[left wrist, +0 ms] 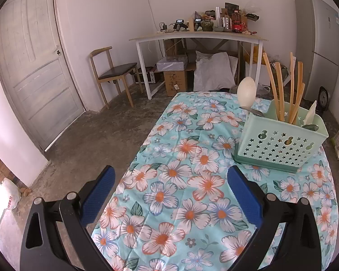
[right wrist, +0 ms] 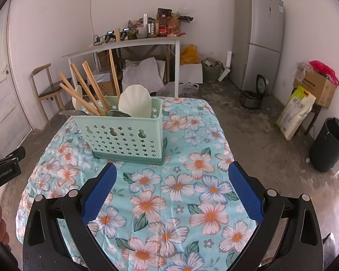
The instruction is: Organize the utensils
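Observation:
A mint-green perforated utensil holder [left wrist: 280, 145] stands on the floral tablecloth [left wrist: 180, 192] at the right; it also shows in the right wrist view [right wrist: 122, 137], centre left. In it stand several wooden chopsticks [left wrist: 282, 90] [right wrist: 88, 88], white rice paddles [left wrist: 246, 91] [right wrist: 135, 101] and metal spoons [left wrist: 309, 127] [right wrist: 118, 113]. My left gripper [left wrist: 170, 178] is open and empty, low over the table's left side, short of the holder. My right gripper [right wrist: 173, 174] is open and empty, just in front of the holder. The left gripper's body shows at the far left of the right wrist view [right wrist: 4, 171].
The cloth-covered table [right wrist: 192, 180] drops off to a concrete floor on both sides. Behind it are a white desk [left wrist: 198, 38] with clutter, a wooden chair [left wrist: 115, 72], a door [left wrist: 31, 67], a fridge [right wrist: 257, 36], boxes and a black bin [right wrist: 330, 144].

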### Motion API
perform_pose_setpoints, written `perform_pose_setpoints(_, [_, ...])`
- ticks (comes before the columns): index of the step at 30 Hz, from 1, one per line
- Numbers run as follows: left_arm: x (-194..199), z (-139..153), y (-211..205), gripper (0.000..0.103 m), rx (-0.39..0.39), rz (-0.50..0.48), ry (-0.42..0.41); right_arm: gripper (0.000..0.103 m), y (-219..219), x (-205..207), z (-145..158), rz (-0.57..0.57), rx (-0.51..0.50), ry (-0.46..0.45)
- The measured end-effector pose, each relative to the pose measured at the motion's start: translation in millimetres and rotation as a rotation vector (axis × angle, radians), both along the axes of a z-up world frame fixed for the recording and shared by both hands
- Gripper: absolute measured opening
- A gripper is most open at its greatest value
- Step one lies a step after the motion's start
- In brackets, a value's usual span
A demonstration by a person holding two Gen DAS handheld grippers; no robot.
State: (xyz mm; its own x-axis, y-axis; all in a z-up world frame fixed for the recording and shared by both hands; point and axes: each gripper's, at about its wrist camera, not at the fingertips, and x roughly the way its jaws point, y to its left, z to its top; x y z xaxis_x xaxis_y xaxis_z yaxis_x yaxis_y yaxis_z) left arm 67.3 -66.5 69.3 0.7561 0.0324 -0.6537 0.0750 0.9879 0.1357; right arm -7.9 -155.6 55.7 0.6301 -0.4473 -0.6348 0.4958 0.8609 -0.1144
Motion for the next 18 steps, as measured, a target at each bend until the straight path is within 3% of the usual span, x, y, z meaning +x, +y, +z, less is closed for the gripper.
perform_pose_setpoints(18, [0.0,1.6,-0.7,0.097,-0.002,-0.001,-0.003,0.095,1.1,0.9,2.2,0.002,0.001,-0.005])
